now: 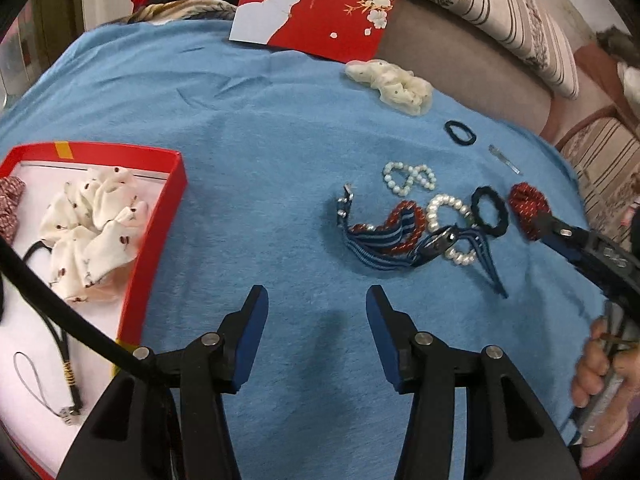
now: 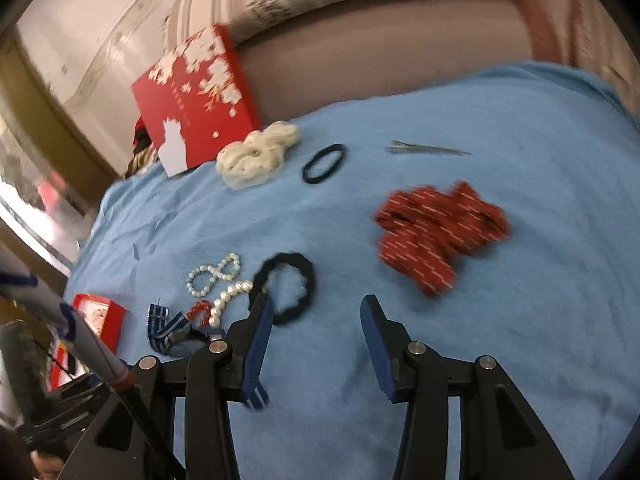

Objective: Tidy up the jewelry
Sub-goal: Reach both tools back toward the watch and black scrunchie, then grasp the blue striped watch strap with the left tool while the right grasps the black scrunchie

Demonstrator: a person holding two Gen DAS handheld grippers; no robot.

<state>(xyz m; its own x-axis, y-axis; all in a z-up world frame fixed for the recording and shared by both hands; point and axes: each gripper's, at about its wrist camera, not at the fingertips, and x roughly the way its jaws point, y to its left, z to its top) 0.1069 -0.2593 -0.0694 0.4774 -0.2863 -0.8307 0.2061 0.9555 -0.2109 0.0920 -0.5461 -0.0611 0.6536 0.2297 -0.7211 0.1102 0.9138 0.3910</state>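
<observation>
A red tray point(image 1: 176, 184) at the left holds a white patterned scrunchie point(image 1: 92, 232) and a black cord. My left gripper point(image 1: 316, 300) is open and empty over the blue cloth point(image 1: 240, 120). To its right lie a striped strap point(image 1: 380, 240), a red bead bracelet point(image 1: 404, 216), pearl bracelets point(image 1: 408, 176), a thick black hair tie point(image 1: 490, 210) and a red scrunchie point(image 1: 528, 204). My right gripper point(image 2: 316, 312) is open and empty, just short of the red scrunchie point(image 2: 436, 232), with the black hair tie point(image 2: 284, 288) by its left finger.
A cream scrunchie point(image 1: 392, 80), a thin black hair tie point(image 1: 460, 132) and a metal hair clip point(image 1: 504, 160) lie further back. A red lid with a white cat point(image 1: 316, 4) leans at the far edge. A sofa with striped cushions point(image 1: 500, 8) stands behind.
</observation>
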